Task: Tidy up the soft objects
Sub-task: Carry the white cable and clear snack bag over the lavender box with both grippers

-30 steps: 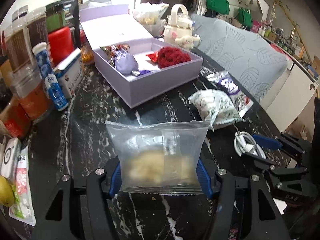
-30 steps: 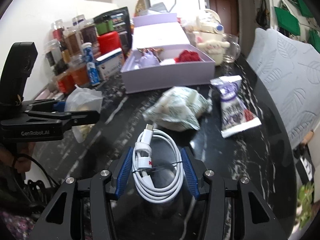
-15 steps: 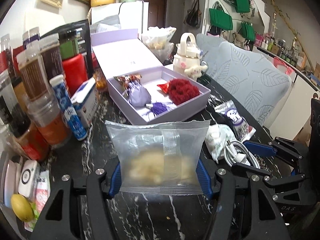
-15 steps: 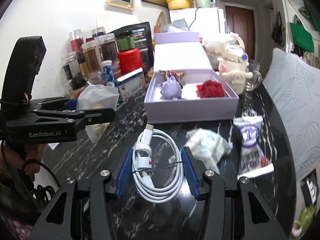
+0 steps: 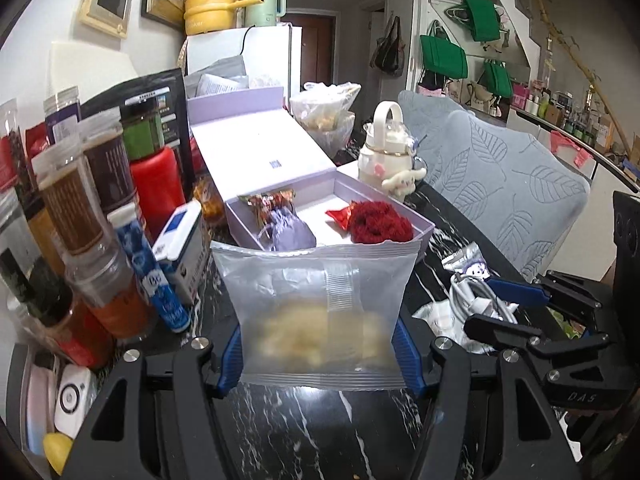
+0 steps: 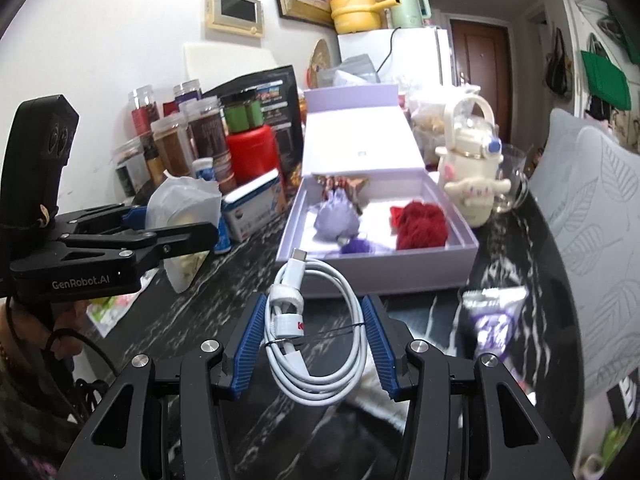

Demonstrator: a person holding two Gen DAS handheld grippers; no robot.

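- Over the dark table (image 5: 312,420), in front of the purple box (image 5: 424,226), two grippers hang in the air, each with something in it.
- The left gripper (image 5: 318,354) has its blue pads squeezed on a clear snack bag (image 5: 316,312). The bag stands up between them, with something pale and yellow inside.
- The right gripper (image 6: 314,350) has its pads closed on a coil of white cable (image 6: 316,332). The plug end points at the box.
- The box is open, with its lid (image 6: 360,140) leaning back behind it.
- Inside the box lie a red fluffy thing (image 6: 422,224), a soft purple pouch (image 6: 336,220) and some candy wrappers (image 6: 340,184) at the back.
- To the right of the box stands a white bottle (image 6: 468,160) with a small plush dog on it.
- To the left of the box stand jars (image 5: 80,208) and a red can (image 6: 252,156).
- A purple snack pack (image 6: 492,320) lies on the table in front of the box, to the right.
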